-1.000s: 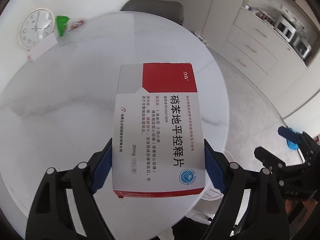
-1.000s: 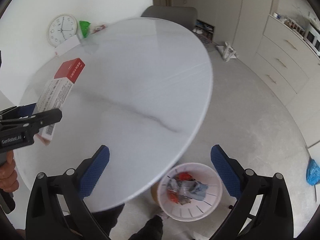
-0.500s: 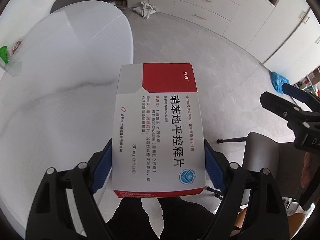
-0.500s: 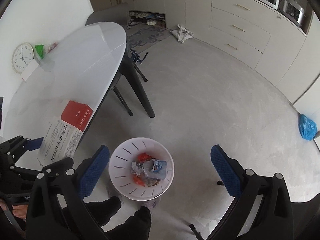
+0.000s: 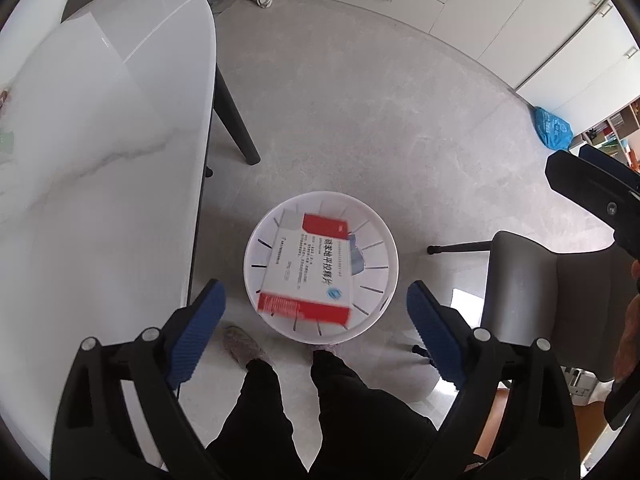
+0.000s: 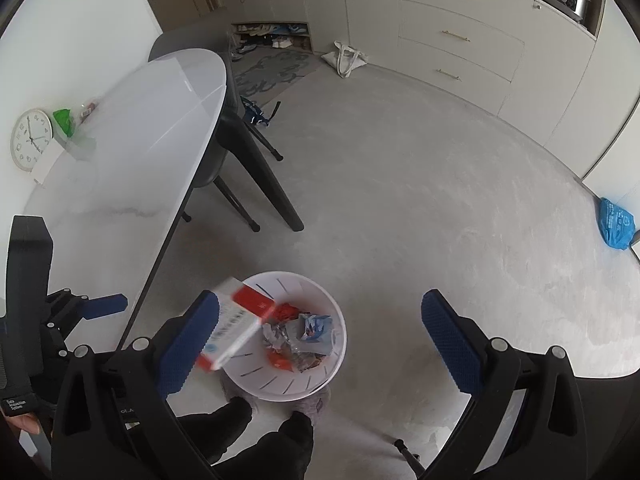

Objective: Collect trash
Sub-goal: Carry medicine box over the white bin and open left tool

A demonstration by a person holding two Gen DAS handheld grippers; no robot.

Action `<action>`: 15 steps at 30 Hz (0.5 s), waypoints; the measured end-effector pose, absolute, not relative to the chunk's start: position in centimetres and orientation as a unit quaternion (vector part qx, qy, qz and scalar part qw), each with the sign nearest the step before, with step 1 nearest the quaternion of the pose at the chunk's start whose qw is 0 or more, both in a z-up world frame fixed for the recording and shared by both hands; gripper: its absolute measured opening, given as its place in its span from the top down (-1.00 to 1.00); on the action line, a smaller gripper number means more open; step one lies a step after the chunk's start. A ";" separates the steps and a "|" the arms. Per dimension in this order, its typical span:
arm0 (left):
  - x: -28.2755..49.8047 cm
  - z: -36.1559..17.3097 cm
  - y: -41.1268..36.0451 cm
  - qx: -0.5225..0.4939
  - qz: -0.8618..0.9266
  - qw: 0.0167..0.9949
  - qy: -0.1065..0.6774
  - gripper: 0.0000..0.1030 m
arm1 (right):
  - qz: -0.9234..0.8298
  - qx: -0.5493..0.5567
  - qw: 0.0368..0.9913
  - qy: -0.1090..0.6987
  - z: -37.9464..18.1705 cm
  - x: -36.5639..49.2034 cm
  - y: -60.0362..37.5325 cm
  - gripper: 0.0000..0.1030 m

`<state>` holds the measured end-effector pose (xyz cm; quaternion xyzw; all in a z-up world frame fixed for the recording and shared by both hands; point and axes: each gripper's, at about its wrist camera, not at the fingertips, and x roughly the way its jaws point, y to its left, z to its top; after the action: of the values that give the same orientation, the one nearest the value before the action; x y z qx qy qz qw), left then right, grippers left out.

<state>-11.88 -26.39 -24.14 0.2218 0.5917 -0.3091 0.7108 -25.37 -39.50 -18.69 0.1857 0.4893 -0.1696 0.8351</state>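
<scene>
Fingers (image 5: 198,322) of the left gripper (image 5: 316,320) stand wide apart with nothing between them, poised directly above the white slotted waste bin (image 5: 384,236) so that whatever they let go falls inside; red-and-white medicine box (image 5: 310,270), motion-blurred, appears free of both pads and lies within the bin's outline, seemingly mid-fall. Right gripper (image 6: 320,338), its fingers (image 6: 448,336) likewise spread and empty, hangs just beside, also looking down at the bin; from this side the box (image 6: 236,330) is tilted over the near rim, above crumpled wrappers (image 6: 298,338) already collected. Bin stands on the floor at the person's feet, next to the white marble counter (image 5: 100,160), whose far end carries a green packet (image 6: 64,122) beside a wall clock (image 6: 31,139)
</scene>
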 end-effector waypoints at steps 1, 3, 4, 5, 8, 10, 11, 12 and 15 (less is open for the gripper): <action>-11.9 -24.0 -26.4 0.224 -0.311 0.710 0.591 -0.76 | -0.170 0.187 0.835 0.489 -18.7 -25.4 -39.5 -0.95; -11.9 -23.5 -26.2 0.226 -0.313 0.711 0.588 -0.77 | -0.171 0.187 0.834 0.490 -18.7 -25.3 -39.4 -0.95; -11.9 -23.3 -26.2 0.225 -0.314 0.712 0.586 -0.77 | -0.171 0.186 0.834 0.490 -18.7 -25.3 -39.4 -0.95; -11.9 -23.0 -26.1 0.225 -0.313 0.715 0.583 -0.77 | -0.171 0.186 0.835 0.490 -18.7 -25.3 -39.4 -0.95; -11.3 -21.5 -25.5 0.213 -0.300 0.736 0.568 -0.77 | -0.169 0.183 0.837 0.488 -18.4 -25.1 -39.1 -0.95; -10.9 -19.8 -24.4 0.197 -0.286 0.757 0.554 -0.77 | -0.165 0.172 0.841 0.486 -17.7 -24.5 -38.4 -0.95; -10.5 -18.7 -23.8 0.187 -0.277 0.769 0.546 -0.77 | -0.162 0.166 0.845 0.482 -17.2 -24.1 -38.0 -0.95; -9.9 -17.2 -22.6 0.176 -0.263 0.785 0.532 -0.78 | -0.156 0.157 0.851 0.476 -16.4 -23.6 -37.4 -0.95; -8.4 -12.6 -19.5 0.154 -0.224 0.830 0.486 -0.81 | -0.131 0.136 0.871 0.454 -14.0 -21.6 -35.3 -0.95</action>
<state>-8.35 -19.46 -12.62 0.1544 0.4864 -0.2242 0.8302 -21.63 -35.29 -14.02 0.1361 0.4544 -0.1311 0.8705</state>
